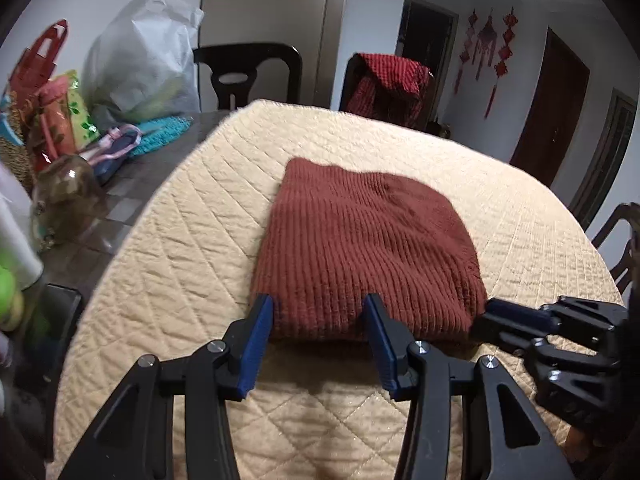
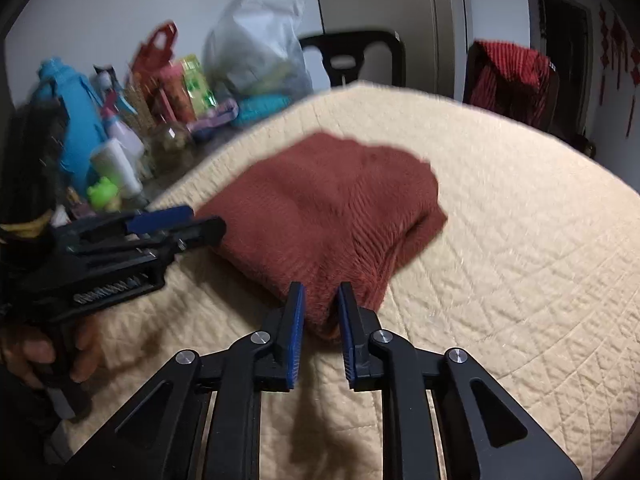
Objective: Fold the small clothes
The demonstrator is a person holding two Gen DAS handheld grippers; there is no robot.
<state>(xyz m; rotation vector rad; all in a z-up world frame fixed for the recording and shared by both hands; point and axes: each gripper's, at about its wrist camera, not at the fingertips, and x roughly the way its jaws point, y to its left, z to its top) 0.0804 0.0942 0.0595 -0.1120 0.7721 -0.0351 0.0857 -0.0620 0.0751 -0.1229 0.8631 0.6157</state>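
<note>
Right claw [image 2: 320, 308] pinching my rust knit's [image 2: 328, 208] near corner, left claw [image 1: 318, 320] half open straddling its near edge, my hand [image 2: 40, 352] visible only in right view

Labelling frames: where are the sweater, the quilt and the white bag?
sweater [image 1: 360, 240], left wrist view, middle of knit
quilt [image 1: 168, 280], left wrist view, bare left part
white bag [image 2: 256, 48], right wrist view, its middle

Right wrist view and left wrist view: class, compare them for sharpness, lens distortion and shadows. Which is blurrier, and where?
Right wrist view: motion-smeared, the brown knit garment and the clutter behind it are soft; the right gripper stays crisp and casts a dark shadow on the quilted cover. Left wrist view: sharper, the garment's ribs are readable; the fisheye bows the cover's edge and darkens the corners in both.
</note>
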